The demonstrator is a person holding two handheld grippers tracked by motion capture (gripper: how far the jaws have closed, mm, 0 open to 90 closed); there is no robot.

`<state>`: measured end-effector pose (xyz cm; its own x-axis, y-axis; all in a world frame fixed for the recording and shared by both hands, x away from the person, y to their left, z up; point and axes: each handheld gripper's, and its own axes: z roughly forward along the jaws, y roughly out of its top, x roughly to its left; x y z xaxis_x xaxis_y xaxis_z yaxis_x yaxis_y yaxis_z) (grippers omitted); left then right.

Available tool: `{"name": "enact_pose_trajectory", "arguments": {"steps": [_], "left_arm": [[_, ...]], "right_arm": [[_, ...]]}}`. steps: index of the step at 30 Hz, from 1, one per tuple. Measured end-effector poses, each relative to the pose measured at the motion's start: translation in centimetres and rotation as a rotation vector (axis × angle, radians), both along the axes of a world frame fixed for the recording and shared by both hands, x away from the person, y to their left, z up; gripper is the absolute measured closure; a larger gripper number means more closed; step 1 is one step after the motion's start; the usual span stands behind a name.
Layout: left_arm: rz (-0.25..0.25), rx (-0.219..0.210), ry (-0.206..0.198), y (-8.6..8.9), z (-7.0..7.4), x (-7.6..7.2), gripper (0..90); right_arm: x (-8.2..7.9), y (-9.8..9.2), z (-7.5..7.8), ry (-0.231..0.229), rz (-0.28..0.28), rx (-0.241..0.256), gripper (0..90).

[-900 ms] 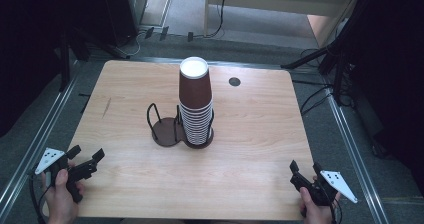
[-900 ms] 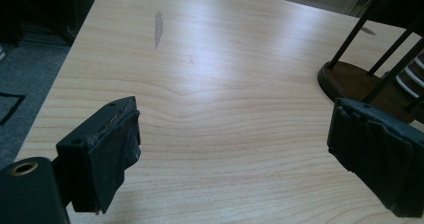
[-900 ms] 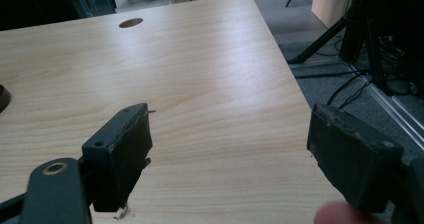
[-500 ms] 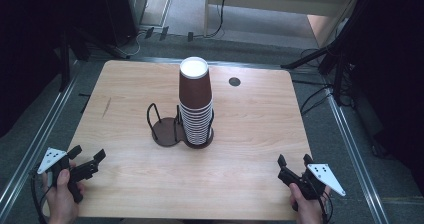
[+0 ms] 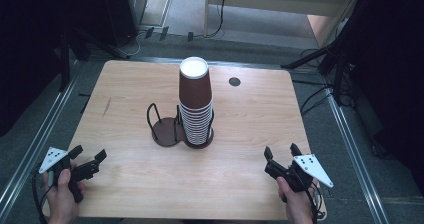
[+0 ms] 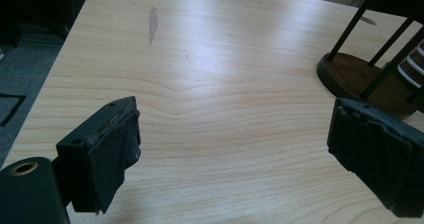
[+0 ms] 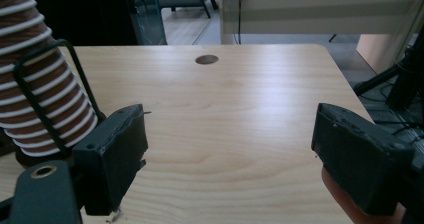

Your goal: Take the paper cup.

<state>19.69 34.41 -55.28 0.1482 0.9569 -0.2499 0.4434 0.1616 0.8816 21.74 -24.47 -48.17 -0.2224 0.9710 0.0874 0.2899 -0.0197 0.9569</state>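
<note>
A tall stack of brown paper cups [image 5: 195, 104] with white rims stands upside down in the right ring of a dark two-place wire cup holder [image 5: 168, 130] at the table's middle; the holder's left place is empty. In the right gripper view the cup stack [image 7: 37, 79] rises at the left behind a wire loop. My left gripper [image 5: 89, 159] rests near the front left corner, open, nothing between its jaws. My right gripper [image 5: 281, 153] hovers near the front right, also open and empty. The holder's base [image 6: 362, 76] lies right of centre in the left gripper view.
The wooden table [image 5: 125, 184] has a round cable hole [image 5: 234, 82] at the back right and a grey smudge [image 5: 106, 107] at the left. Dark stands and cables [image 5: 320, 64] surround the table on the floor.
My right gripper has moved left and a little forward over the table from the front right corner. The left gripper has barely shifted. The cups stay still.
</note>
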Motion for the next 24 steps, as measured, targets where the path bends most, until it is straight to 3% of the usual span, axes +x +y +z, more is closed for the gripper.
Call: {"name": "enact_pose_trajectory", "arguments": {"steps": [11, 24], "left_arm": [[-0.006, 0.006, 0.001, 0.0, 0.0, 0.0, 7.3], [-0.01, 0.01, 0.003, -0.1, 0.0, 0.0, 7.3]], "right_arm": [[1.7, 4.5, 1.8, -0.018, 0.09, 0.0, 10.8], [3.2, 7.8, 3.5, -0.048, 0.149, 0.005, 8.3]]}}
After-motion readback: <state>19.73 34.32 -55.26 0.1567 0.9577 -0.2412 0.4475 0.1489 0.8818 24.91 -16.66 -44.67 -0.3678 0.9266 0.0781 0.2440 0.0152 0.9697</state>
